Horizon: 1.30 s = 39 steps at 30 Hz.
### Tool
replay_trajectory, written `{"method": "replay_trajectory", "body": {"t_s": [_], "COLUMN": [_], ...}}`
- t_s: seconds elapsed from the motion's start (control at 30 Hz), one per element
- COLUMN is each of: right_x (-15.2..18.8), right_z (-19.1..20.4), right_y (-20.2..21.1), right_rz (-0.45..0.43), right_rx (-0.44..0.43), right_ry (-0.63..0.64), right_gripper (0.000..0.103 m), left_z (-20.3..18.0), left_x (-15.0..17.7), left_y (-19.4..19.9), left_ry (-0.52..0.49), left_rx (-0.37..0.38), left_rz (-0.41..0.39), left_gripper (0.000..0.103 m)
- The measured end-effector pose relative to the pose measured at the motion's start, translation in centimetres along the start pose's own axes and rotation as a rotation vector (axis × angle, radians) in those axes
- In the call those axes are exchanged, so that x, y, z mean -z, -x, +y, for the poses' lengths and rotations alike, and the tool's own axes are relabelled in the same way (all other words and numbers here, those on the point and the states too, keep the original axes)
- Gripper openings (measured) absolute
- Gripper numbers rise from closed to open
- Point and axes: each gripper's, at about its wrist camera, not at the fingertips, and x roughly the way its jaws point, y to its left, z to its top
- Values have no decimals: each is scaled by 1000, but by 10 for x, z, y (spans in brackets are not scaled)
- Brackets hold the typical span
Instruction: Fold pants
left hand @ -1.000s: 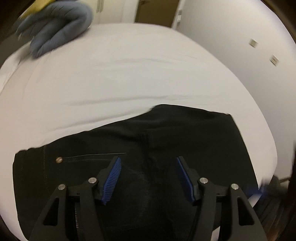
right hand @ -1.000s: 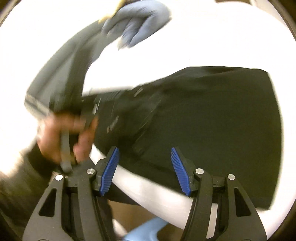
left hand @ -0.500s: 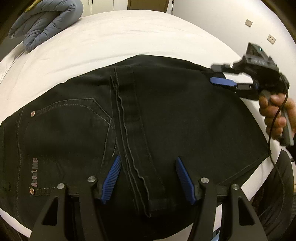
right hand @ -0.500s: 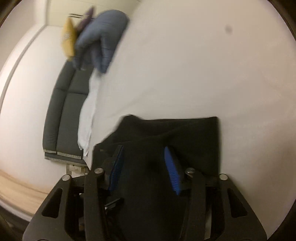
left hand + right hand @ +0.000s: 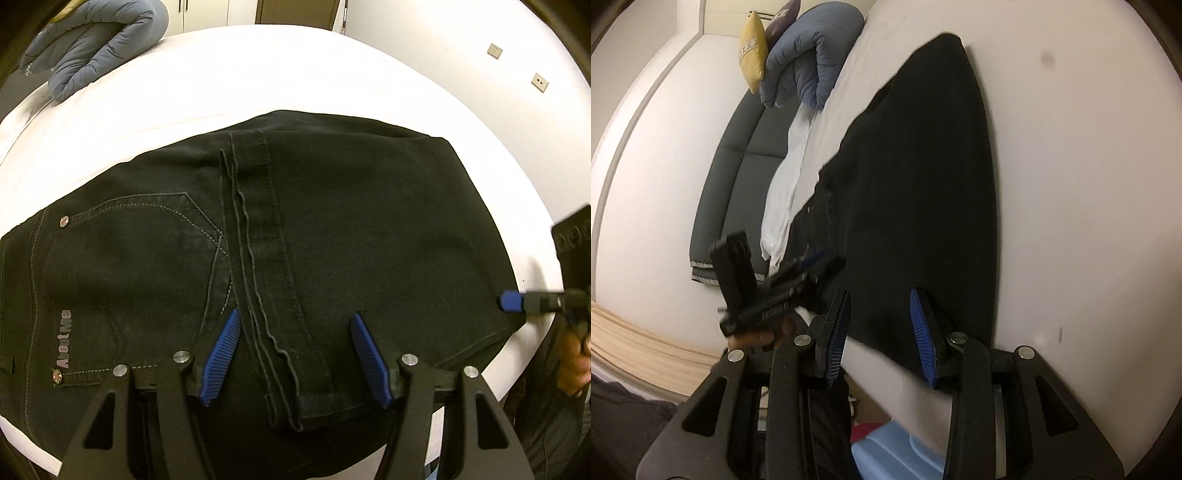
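Black jeans [image 5: 369, 229] lie folded on the white bed [image 5: 258, 81], leg hems laid across the seat beside a back pocket. My left gripper [image 5: 295, 358] hovers open over the near edge, and the hem strip runs between its fingers without touching the pads. In the right wrist view the pants [image 5: 923, 184] stretch away flat. My right gripper [image 5: 881, 332] sits at their near corner, jaws partly narrowed, pads pressing on nothing. Its blue fingertip [image 5: 511, 301] shows at the jeans' right edge. The left gripper [image 5: 798, 273] shows at the left.
A rolled blue-grey duvet [image 5: 96, 40] lies at the bed's far left, with a yellow cushion [image 5: 751, 51] beside it. A dark padded headboard [image 5: 738, 173] lines one side. A blue object [image 5: 894, 454] sits below the bed's edge. The white wall [image 5: 480, 44] bounds the bed on the right.
The leg ends now lie over the seat of the jeans. My right gripper's jaws narrowed and it swung from the far right corner to the near right edge. The left gripper sank slightly.
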Motion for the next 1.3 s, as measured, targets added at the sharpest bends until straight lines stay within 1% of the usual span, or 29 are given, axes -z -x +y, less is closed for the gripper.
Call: {"method": "replay_trajectory", "body": {"t_s": [0.23,0.3,0.4,0.5,0.63,0.67,0.7,0.77,0.87,0.93,1.03,1.07,1.13,1.17,1.23,1.27,1.3], "right_x": [15,18,22,28,27,24,22,16,2,-11,-35,-44,-60,-70,-84,-91,-95], "right_z": [27,32,35,30,39,42,47,63,88,99,112,116,121,124,128,131,134], "right_y": [-15,-17,-20,-13,-5,-3,0,7,11,6,-11,-19,-35,-44,-60,-71,-79], "right_rz": [38,32,1,-47,-49,-45,-47,-82,-119,-116,-86,-73,-53,-44,-27,-15,-5], "right_rx": [86,114,102,71,107,120,121,97,48,29,12,-5,-10,1,-10,-17,-21], "right_ry": [50,82,101,121,92,72,60,74,109,120,126,132,139,135,133,132,130], "right_gripper": [32,32,32,32,33,33,36,36,36,36,36,36,48,48,49,51,52], "left_z": [1,2,2,3,4,3,3,2,0,1,2,2,9,14,30,37,52], "left_x": [4,7,8,9,9,8,8,9,9,10,10,10,11,14,23,28,39], "left_y": [1,0,-1,0,1,3,2,2,2,2,3,6,16,21,44,57,76], "left_ry": [5,8,10,12,21,23,24,23,18,21,26,34,71,94,163,194,251], "left_rx": [-4,-4,-1,6,14,16,17,19,12,15,22,27,55,64,49,40,33], "left_rz": [-10,-15,-18,-22,-28,-29,-29,-30,-29,-30,-35,-41,-57,-66,-118,-150,-199], "left_gripper": [65,65,65,65,67,69,69,74,76,76,76,76,76,75,75,75,75]}}
